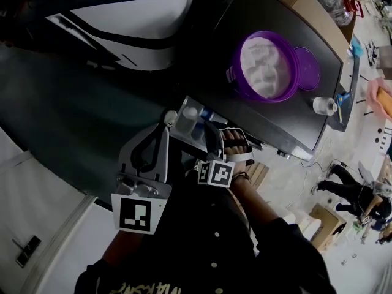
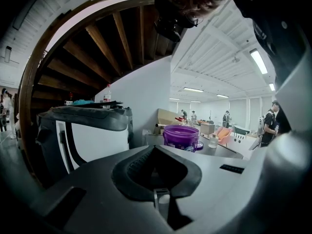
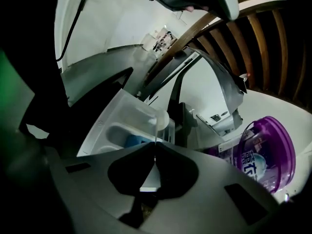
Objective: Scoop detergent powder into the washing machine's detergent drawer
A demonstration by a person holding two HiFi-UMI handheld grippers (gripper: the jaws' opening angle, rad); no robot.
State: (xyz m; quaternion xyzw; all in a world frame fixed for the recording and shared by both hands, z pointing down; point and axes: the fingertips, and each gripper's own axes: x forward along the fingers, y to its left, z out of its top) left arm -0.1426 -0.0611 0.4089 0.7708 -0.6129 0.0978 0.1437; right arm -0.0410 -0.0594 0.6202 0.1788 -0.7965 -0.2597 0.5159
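Washing machine (image 1: 245,29): dark top, taking up most of the upper right of the head view. It carries the rest.

Purple tub (image 1: 240,86) stands open on that top, well back from the front edge. White detergent powder (image 1: 266,63) inside, lumpy, surface below the rim. Purple lid (image 1: 307,69) lies flat, touching the tub's right side. Small clear jar (image 1: 324,106) near the lid, apart from it.

Detergent drawer (image 3: 105,130) is pulled out from the machine's front, below the tub; white walls, one blue compartment (image 3: 136,140) showing.

Left claw (image 2: 154,149): jaws brought together at the tips, nothing between them. It points over the machine's top toward the tub (tub dead ahead in its own view), and sits just left of the drawer.

Right claw (image 3: 155,144): jaws closed on the thin handle of a clear scoop (image 3: 159,117). Scoop bowl is directly above the open drawer; contents cannot be made out.
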